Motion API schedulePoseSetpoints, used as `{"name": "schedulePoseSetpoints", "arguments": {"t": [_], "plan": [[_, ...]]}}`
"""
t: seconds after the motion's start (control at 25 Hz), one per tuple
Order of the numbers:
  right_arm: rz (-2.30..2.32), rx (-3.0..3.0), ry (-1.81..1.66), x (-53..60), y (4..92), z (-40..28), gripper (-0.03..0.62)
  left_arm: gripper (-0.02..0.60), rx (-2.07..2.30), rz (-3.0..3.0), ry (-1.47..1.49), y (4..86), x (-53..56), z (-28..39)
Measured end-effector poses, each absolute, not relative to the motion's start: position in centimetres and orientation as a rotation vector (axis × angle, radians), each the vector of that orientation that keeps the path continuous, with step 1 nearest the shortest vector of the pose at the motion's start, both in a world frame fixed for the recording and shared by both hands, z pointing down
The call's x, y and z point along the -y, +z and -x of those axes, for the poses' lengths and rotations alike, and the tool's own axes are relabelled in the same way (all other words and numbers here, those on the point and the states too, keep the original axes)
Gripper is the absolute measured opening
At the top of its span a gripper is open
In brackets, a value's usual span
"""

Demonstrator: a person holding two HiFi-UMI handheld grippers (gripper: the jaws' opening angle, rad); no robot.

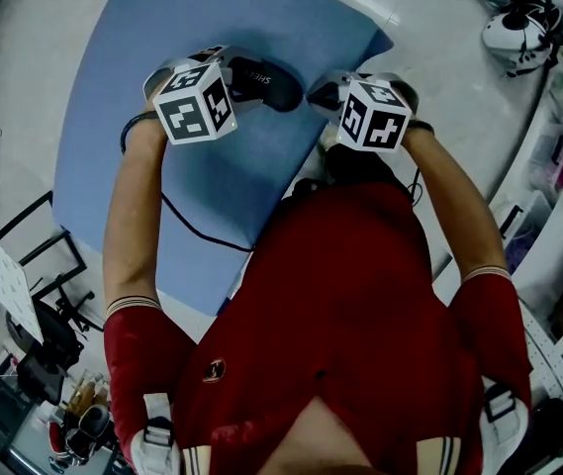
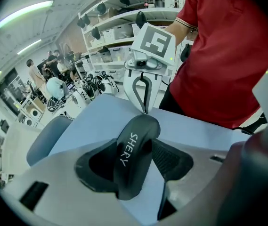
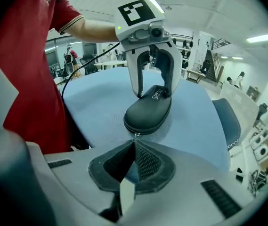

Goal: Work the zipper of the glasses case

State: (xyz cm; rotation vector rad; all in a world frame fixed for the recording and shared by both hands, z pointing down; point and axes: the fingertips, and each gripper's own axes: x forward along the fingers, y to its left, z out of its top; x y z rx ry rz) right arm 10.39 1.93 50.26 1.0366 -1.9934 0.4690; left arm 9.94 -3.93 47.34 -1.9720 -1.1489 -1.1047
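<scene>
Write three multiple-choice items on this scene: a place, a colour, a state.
1. Where is the glasses case? A on a shelf; B between the left gripper's jaws; C on the floor.
2. Which colour is the table? A red; B blue; C green.
3. How are the right gripper's jaws? A wide apart; B around a cable; C shut on the zipper pull.
Key: B, that gripper's view shows it there; B, plain in the head view; C, they meet at the pull.
</scene>
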Motion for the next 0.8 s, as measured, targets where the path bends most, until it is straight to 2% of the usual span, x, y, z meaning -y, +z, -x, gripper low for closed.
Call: {"name": "schedulePoseSetpoints", "arguments": {"t": [0.8], "plan": [[-1.289, 1.902, 0.645, -2.3, 50.1, -8.0, 0.000, 0.216, 1.102, 2.089, -1.055, 47.2, 4.0, -9.8]]}}
